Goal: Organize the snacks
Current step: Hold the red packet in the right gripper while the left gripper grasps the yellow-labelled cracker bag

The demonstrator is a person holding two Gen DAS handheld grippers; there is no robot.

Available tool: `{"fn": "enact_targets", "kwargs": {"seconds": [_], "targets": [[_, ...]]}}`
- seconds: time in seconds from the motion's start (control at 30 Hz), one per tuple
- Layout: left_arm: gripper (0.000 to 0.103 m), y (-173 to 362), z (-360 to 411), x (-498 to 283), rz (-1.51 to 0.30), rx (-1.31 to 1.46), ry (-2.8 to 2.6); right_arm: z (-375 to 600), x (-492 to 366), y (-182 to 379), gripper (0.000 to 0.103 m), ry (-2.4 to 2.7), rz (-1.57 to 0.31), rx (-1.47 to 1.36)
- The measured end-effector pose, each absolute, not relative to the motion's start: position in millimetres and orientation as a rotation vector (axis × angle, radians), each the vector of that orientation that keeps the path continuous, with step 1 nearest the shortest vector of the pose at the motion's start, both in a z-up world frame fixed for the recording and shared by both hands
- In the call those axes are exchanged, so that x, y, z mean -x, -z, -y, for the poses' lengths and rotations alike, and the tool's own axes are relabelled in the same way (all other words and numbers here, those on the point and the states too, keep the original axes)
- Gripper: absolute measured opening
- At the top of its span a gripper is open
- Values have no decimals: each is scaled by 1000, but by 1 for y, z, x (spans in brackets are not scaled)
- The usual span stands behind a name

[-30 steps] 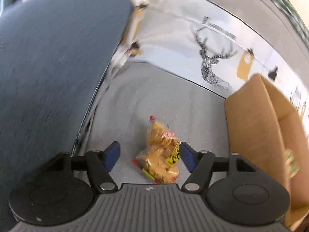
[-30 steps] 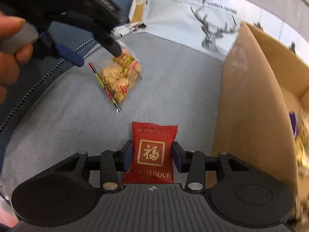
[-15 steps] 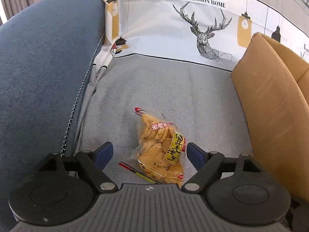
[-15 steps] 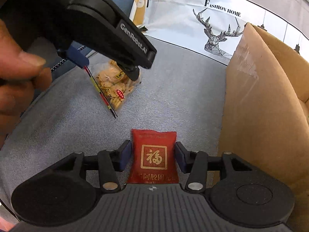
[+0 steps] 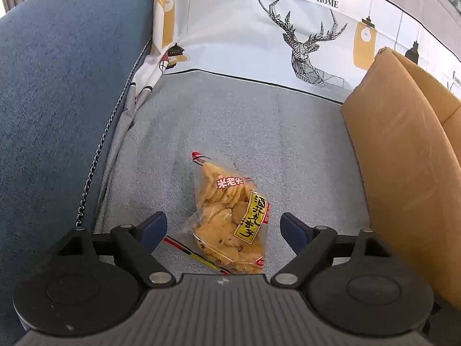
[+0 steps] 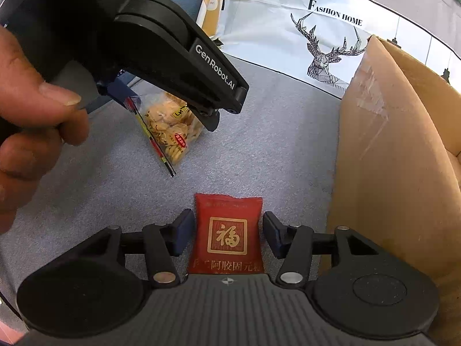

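A clear bag of yellow crackers [image 5: 227, 216] lies on the grey seat cover. My left gripper [image 5: 222, 222] hangs over it, jaws wide and still opening, a blue pad on either side and neither touching the bag. In the right wrist view the same bag [image 6: 170, 132] sits under the left gripper [image 6: 167, 109], held by a person's hand [image 6: 28, 129]. Nearer, a red snack packet [image 6: 227, 230] with a gold character lies flat between the fingers of my right gripper [image 6: 227, 220]. Its jaws are opening, with a gap on each side of the packet.
An open cardboard box [image 6: 389, 158] stands on the seat to the right, its wall [image 5: 403, 173] close to both grippers. A blue sofa arm [image 5: 57, 101] rises at the left. A white cloth with a deer print [image 5: 305, 43] covers the backrest.
The left gripper came down closer over the cracker bag and its jaws spread wider. The right jaws parted away from the red packet, which stayed in place.
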State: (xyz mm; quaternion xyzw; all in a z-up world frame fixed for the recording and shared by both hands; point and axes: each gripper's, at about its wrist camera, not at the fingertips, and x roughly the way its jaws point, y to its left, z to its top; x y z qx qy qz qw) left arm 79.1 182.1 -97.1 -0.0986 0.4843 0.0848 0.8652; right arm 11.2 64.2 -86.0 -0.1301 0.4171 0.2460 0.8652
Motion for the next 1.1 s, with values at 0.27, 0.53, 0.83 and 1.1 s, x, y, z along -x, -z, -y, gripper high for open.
{"fn": "enact_targets", "kwargs": {"seconds": [0.27, 0.53, 0.83, 1.1], "targets": [[89, 99, -183, -81, -1023, 228, -173, -63, -10, 86, 53, -516, -869, 270], [89, 102, -183, -82, -1030, 234, -172, -61, -6, 85, 45, -520, -852, 273], [89, 103, -182, -84, -1032, 221, -172, -61, -4, 84, 44, -521, -847, 266], [87, 103, -182, -84, -1032, 217, -177, -60, -3, 84, 44, -520, -843, 270]]}}
